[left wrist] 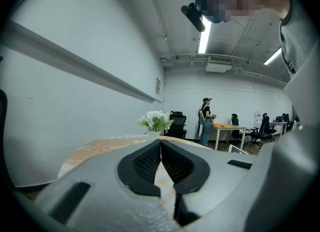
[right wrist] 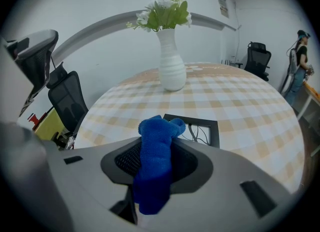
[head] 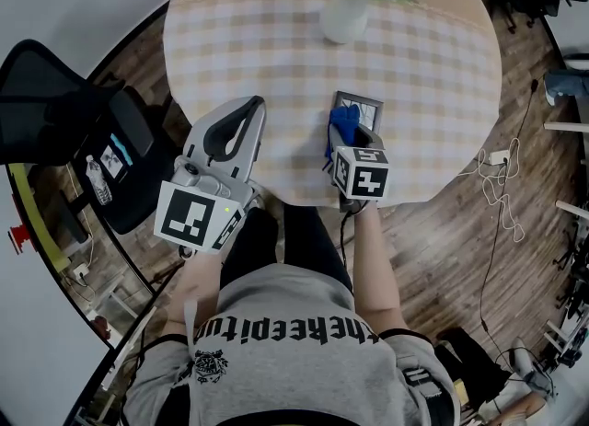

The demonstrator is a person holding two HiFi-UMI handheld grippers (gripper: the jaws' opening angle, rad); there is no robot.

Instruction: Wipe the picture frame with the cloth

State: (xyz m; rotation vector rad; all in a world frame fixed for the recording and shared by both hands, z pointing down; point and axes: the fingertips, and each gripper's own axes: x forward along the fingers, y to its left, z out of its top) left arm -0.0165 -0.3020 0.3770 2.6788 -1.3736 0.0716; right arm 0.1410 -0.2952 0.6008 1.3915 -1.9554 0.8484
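Note:
A dark picture frame (head: pixel 362 108) (right wrist: pixel 204 127) lies flat on the checked round table (head: pixel 433 74), near its front edge. My right gripper (head: pixel 344 130) (right wrist: pixel 159 141) is shut on a blue cloth (head: pixel 342 126) (right wrist: pixel 156 161), which sticks out over the frame's near left part. My left gripper (head: pixel 247 113) (left wrist: pixel 160 146) is shut with nothing in it, held up at the table's front left edge and tilted upward, away from the frame.
A white vase with white flowers (head: pixel 350 1) (right wrist: pixel 170 60) stands behind the frame. A black office chair (head: pixel 64 111) is to the left of the table. Cables (head: pixel 502 185) lie on the wooden floor at the right. A person (left wrist: pixel 206 121) stands far off by a desk.

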